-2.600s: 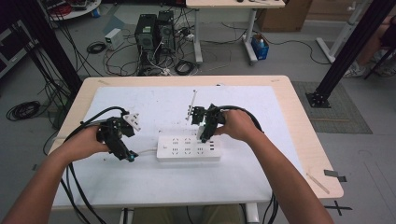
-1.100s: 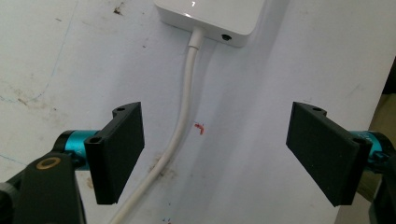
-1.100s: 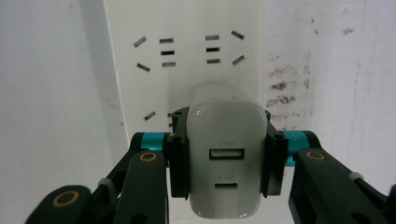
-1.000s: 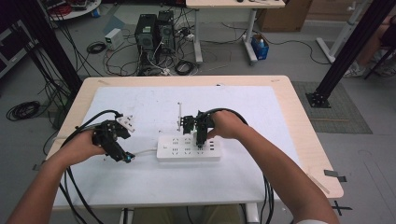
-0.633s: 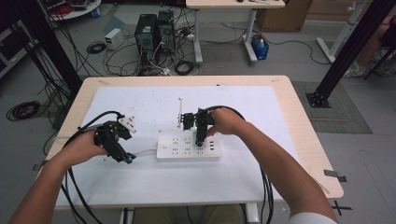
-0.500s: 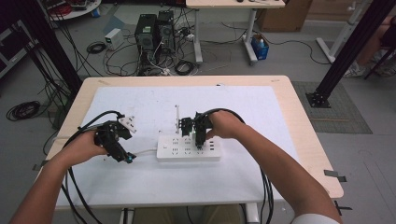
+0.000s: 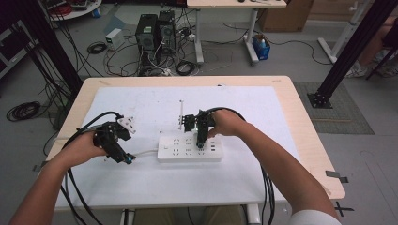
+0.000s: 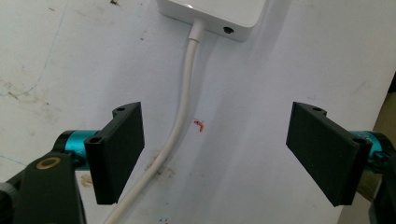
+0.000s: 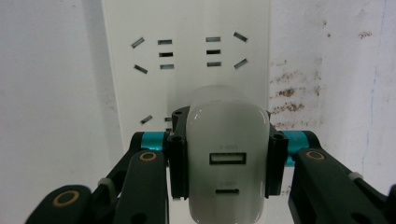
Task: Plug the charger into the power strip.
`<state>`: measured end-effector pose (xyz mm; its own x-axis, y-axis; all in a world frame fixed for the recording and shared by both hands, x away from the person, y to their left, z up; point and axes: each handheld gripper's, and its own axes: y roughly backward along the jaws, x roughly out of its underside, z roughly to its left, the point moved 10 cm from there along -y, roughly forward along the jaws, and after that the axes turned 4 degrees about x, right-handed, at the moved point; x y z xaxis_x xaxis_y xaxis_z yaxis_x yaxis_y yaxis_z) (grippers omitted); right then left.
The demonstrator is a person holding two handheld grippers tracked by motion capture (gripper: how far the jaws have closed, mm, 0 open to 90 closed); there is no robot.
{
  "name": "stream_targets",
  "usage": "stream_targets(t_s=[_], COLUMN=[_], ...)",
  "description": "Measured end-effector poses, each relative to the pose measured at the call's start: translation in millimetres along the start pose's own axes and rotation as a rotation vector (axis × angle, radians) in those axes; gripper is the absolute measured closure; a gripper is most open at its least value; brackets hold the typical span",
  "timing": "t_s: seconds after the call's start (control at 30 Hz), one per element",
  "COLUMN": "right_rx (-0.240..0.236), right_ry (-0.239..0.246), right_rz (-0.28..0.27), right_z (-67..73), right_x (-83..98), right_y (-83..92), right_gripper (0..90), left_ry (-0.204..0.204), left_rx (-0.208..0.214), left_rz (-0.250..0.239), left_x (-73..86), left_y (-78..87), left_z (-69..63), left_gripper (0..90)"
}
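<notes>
A white power strip point(image 7: 189, 147) lies at the middle of the table, its white cord point(image 8: 180, 123) running off its left end. My right gripper point(image 7: 201, 139) stands over the strip's right half, shut on a white USB charger point(image 9: 227, 158) whose two ports face the camera. The charger sits against the strip's face point(image 9: 187, 60), just short of several free sockets; its prongs are hidden. My left gripper point(image 7: 119, 154) rests left of the strip, open, its jaws straddling the cord point(image 7: 143, 153) without touching it.
A small white plug point(image 7: 127, 123) lies just beyond the left hand. A thin white rod point(image 7: 180, 112) lies behind the strip. Black cables trail from both grippers over the table's near edge. The table's front edge point(image 7: 187, 199) is near the forearms.
The right gripper has come left and down from above the strip's far side onto its face with the charger. The left gripper has held beside the cord.
</notes>
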<state>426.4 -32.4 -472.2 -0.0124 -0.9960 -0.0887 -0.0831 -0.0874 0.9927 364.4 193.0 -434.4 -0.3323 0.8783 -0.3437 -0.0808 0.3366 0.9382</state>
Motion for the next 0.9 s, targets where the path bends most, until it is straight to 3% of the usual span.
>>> stream_targets(t_s=[0.03, 0.07, 0.1, 0.13, 0.17, 0.27, 0.37, 0.4, 0.43, 0.53, 0.57, 0.6, 0.77, 0.9], right_rx=[0.008, 0.013, 0.013, 0.047, 0.011, 0.014, 0.036, 0.1, 0.109, 0.137, 0.137, 0.167, 0.17, 0.122], right_ry=[-0.003, -0.003, -0.003, -0.009, -0.082, -0.203, -0.238, -0.318, -0.347, -0.459, -0.459, -0.539, -0.594, -0.587], right_rz=[0.004, 0.001, 0.001, -0.001, -0.037, -0.17, -0.2, -0.22, -0.215, -0.237, -0.237, -0.26, -0.252, -0.202], right_z=[1.4, 0.6, 0.6, -0.7, 1.3, -3.2, -5.9, -12.9, -14.4, -18.5, -18.5, -19.9, -11.6, 9.2], right_x=[0.8, 0.3, 0.3, 0.2, -1.2, 3.1, 8.6, 36.8, 45.0, 72.5, 72.5, 88.4, 110.2, 131.3], right_y=[0.8, 0.5, 0.5, -1.3, 4.2, 30.0, 37.8, 55.3, 58.0, 70.4, 70.4, 77.7, 85.3, 82.5], right_gripper=[61.7, 50.9, 50.9, 31.5, 22.9, 21.2, 20.3, 17.0, 9.9, 10.0, 10.0, 10.1, 10.0, 9.8], left_ry=[0.008, 0.008, 0.011, 0.011, 0.012, 0.005, 0.005, 0.009, 0.008, 0.018, 0.018, 0.017, 0.013, 0.022], left_rx=[-0.001, -0.001, -0.002, -0.001, -0.003, -0.005, -0.008, -0.012, -0.012, -0.017, -0.017, -0.021, -0.027, -0.038], left_rz=[-0.009, -0.009, -0.01, -0.007, -0.014, -0.019, -0.022, -0.032, -0.034, -0.047, -0.047, -0.045, -0.039, -0.06], left_x=[-0.6, -0.6, -0.6, -0.2, -0.6, -0.6, -1.1, -3.2, -4.1, -7.1, -7.1, -8.0, -10.2, -13.0], left_y=[-0.6, -0.6, -0.8, -0.3, -0.1, 2.6, 3.2, 4.6, 5.2, 5.1, 5.1, 5.0, 7.2, 11.4], left_z=[0.6, 0.6, 1.7, 2.1, 2.1, 1.9, 2.2, 3.3, 3.8, 4.1, 4.1, 4.2, 5.2, 6.2], left_gripper=[19.4, 19.4, 19.4, 19.4, 19.4, 19.4, 19.4, 19.4, 19.4, 19.4, 19.4, 19.4, 19.4, 19.4])
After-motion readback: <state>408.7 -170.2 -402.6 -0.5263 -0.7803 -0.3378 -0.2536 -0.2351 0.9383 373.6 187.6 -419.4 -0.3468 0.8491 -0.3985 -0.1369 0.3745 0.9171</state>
